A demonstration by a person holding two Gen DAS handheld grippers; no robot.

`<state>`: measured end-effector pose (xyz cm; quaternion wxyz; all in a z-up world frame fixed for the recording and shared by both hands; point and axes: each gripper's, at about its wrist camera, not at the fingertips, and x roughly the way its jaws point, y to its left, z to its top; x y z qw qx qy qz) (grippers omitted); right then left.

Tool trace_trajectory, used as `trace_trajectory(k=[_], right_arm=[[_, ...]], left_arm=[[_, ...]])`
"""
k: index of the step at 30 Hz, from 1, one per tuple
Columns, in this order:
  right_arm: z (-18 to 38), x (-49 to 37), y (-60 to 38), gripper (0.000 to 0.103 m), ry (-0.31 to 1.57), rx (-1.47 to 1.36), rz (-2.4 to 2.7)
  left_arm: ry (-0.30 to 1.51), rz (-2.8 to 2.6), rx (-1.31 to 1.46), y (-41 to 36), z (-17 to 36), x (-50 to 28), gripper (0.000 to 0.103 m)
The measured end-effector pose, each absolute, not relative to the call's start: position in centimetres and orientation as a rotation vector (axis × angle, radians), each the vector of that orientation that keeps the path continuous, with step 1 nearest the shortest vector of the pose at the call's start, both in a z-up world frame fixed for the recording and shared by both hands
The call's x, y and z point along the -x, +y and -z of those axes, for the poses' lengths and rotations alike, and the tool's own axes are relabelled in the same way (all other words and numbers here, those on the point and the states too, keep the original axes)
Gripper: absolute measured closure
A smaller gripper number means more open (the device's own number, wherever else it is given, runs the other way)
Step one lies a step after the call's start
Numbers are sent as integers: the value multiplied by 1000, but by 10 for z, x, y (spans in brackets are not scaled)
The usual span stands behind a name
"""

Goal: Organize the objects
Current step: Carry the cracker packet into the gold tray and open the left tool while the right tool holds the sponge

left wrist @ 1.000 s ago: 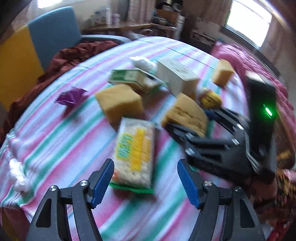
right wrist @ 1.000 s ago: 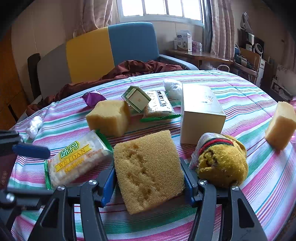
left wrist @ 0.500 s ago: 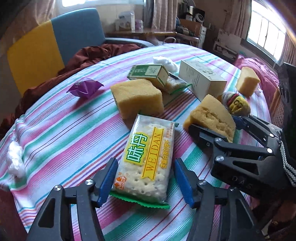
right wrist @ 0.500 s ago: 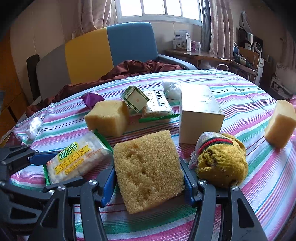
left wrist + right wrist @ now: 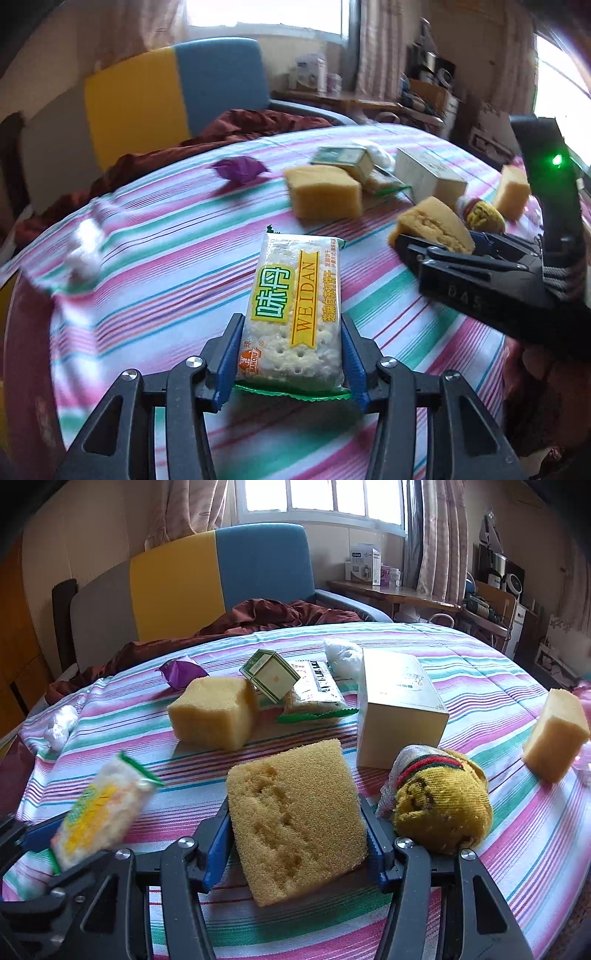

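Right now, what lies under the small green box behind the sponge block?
The small green box leans tilted on a green-edged cracker packet, beside a sponge block. The packet's end beneath the box is covered; anything more there cannot be seen.

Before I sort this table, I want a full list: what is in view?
cracker packet: 1, clear with yellow label, between left pads
held sponge: 1, yellow, between right pads
loose sponges: 2, yellow, one mid-table, one at right edge
second snack packet: 1, green-edged, mid-table
small box: 1, green and white, tilted on that packet
tall box: 1, cream, upright
knitted sock: 1, yellow
wrapper: 1, purple
white wads: 2, one far, one at left edge
tablecloth: striped
left hand-held gripper: closed on cracker packet
right hand-held gripper: closed on sponge
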<state>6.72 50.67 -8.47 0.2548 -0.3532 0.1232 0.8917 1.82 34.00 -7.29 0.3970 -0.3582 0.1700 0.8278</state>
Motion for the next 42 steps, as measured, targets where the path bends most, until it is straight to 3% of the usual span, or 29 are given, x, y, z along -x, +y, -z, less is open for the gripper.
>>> trace_trajectory(k=[24,42], right_arm=[[79,-57,478,45,84,952,-2401],[75,-54,447,45,-123,934,-2425]], left_arm=[[218,-2161,797,248,41,-68,53],[-48,-2351,850,141,5,-15,53]])
